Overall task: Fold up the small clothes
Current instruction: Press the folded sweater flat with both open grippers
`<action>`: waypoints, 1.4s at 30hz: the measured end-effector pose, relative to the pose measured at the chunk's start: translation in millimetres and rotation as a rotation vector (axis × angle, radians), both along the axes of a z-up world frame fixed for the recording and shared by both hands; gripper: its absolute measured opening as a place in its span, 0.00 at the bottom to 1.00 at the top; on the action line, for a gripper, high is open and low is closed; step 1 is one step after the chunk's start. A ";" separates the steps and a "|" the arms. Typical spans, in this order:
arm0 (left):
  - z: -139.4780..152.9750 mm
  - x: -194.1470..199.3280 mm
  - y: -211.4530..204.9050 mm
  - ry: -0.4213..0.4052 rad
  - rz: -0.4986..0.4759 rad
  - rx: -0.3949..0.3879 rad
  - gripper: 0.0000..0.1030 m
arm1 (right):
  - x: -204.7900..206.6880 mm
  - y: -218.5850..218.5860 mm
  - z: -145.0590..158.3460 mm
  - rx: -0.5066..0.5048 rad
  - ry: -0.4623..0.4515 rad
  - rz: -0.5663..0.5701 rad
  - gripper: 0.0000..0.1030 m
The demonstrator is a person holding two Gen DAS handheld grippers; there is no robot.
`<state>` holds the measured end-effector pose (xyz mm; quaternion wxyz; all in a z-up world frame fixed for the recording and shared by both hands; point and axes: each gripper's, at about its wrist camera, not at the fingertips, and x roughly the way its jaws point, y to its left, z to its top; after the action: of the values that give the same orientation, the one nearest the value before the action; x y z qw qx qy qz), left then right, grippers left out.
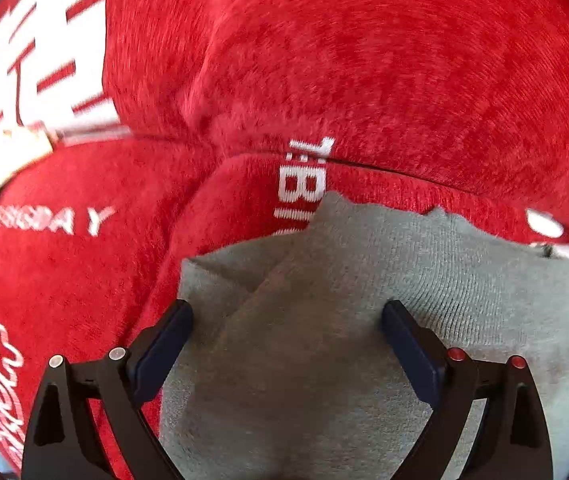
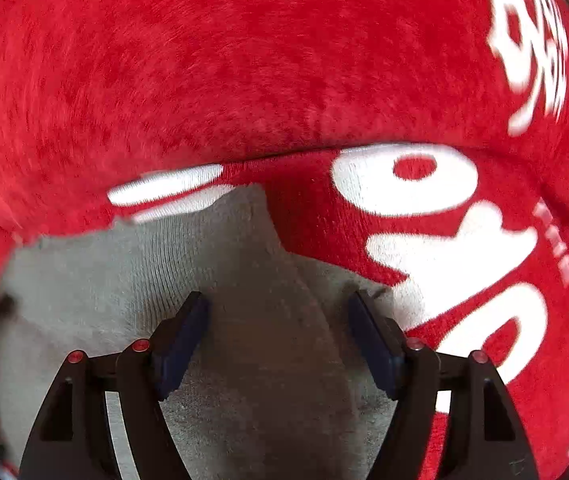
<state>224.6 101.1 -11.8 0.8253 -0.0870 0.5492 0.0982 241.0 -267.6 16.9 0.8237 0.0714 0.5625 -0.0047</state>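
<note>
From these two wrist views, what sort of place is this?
Hard to say; probably a home spot for folding, perhaps a bed or sofa. A plush red blanket with white lettering fills both views, a grey knit garment lies on it, and no furniture shows.

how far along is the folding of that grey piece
Early to midway, judging from one moment. Done: the grey knit garment lies on the red printed cloth with one flap already creased over itself. In hand: nothing gripped; the left tool and right tool both hover open over it. Left: closing on an edge and making the remaining folds; a finished compact shape isn't visible.
</note>
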 end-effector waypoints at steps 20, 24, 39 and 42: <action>21.0 -78.6 -42.9 -0.078 -0.161 0.069 0.97 | -77.7 108.1 18.4 -0.139 -0.041 0.200 0.75; 23.0 -85.6 -18.5 -0.057 -0.115 -0.001 0.97 | -80.3 55.8 20.2 -0.141 -0.031 0.080 0.75; 46.4 -179.9 2.2 -0.118 -0.020 -0.085 0.97 | -170.3 83.3 61.5 -0.087 -0.144 0.052 0.77; 45.1 -181.6 -15.5 -0.106 -0.054 -0.054 0.97 | -175.8 128.6 46.5 -0.131 -0.108 0.141 0.76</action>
<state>43.0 85.5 33.4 0.8528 -0.0995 0.5095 0.0560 65.2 -139.0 63.3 0.8540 -0.0222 0.5194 0.0205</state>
